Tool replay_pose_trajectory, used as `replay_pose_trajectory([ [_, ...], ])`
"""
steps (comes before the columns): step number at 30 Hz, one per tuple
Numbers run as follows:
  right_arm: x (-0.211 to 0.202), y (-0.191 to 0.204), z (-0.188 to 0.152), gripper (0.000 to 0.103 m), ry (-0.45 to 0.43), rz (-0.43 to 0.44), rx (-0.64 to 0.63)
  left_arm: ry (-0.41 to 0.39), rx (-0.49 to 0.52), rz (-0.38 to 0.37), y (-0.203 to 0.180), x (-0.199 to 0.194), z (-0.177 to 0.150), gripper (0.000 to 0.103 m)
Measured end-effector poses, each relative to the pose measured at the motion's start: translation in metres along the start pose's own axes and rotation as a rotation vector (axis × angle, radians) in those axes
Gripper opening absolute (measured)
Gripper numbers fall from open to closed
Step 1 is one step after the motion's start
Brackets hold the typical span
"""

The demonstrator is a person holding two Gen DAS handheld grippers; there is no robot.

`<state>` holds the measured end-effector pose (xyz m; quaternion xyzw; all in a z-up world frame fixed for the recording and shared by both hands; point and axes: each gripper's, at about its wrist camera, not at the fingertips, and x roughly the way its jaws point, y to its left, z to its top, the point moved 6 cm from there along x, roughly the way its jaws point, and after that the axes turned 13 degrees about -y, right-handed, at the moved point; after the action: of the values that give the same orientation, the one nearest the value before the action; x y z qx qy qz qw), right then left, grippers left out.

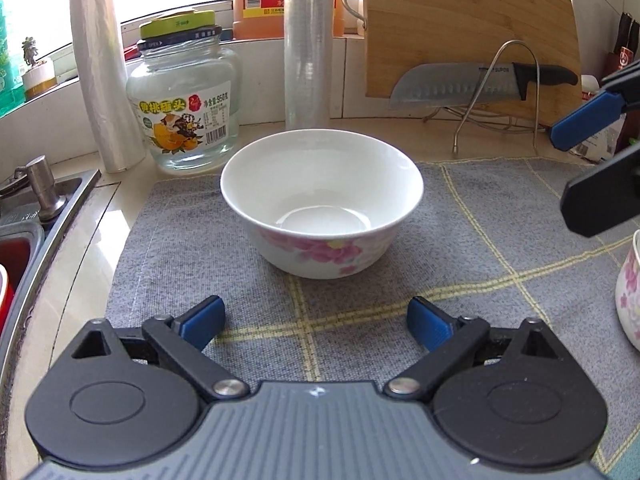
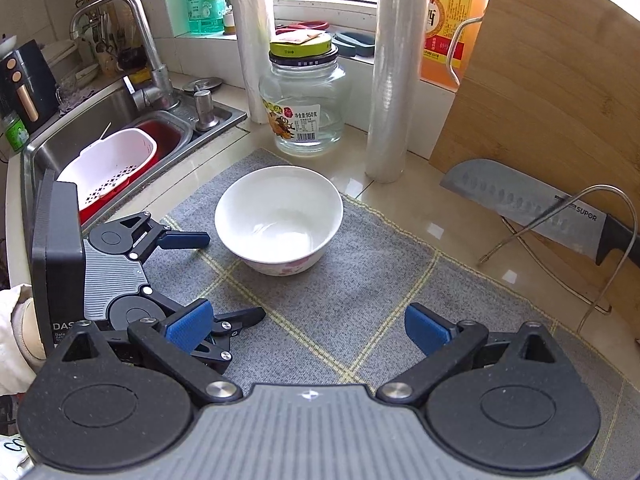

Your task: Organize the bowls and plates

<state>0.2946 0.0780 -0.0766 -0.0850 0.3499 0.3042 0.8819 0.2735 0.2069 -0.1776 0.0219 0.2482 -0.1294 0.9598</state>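
A white bowl with pink flowers [image 1: 322, 204] stands upright and empty on the grey checked mat [image 1: 192, 256]; it also shows in the right wrist view [image 2: 279, 218]. My left gripper [image 1: 316, 322] is open, low over the mat, just short of the bowl; in the right wrist view it [image 2: 234, 276] sits left of the bowl. My right gripper [image 2: 308, 330] is open and empty above the mat, nearer than the bowl; its fingers [image 1: 580, 124] show at the right edge of the left wrist view. A second flowered bowl [image 1: 630, 300] is partly visible at the right edge.
A glass jar [image 1: 184, 108], two film rolls [image 1: 308, 44], a cutting board [image 1: 472, 28] and a knife [image 1: 472, 84] on a wire rack stand behind the mat. The sink [image 2: 108, 128] with a white strainer [image 2: 110, 164] and tap lies to the left.
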Motion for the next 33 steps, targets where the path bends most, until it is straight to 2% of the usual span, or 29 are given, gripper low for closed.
replay_pose_trajectory([
  [14,0.055,0.001,0.023,0.103,0.032,0.060,-0.043,-0.052,0.018,0.002,0.002,0.009,0.014,0.100],
  [24,0.085,-0.001,0.036,0.103,0.040,0.095,-0.043,-0.096,0.057,-0.014,-0.001,0.012,0.027,0.094],
  [33,0.104,-0.001,0.041,0.092,0.060,0.115,-0.042,-0.099,0.055,-0.032,-0.001,0.012,0.027,0.090],
])
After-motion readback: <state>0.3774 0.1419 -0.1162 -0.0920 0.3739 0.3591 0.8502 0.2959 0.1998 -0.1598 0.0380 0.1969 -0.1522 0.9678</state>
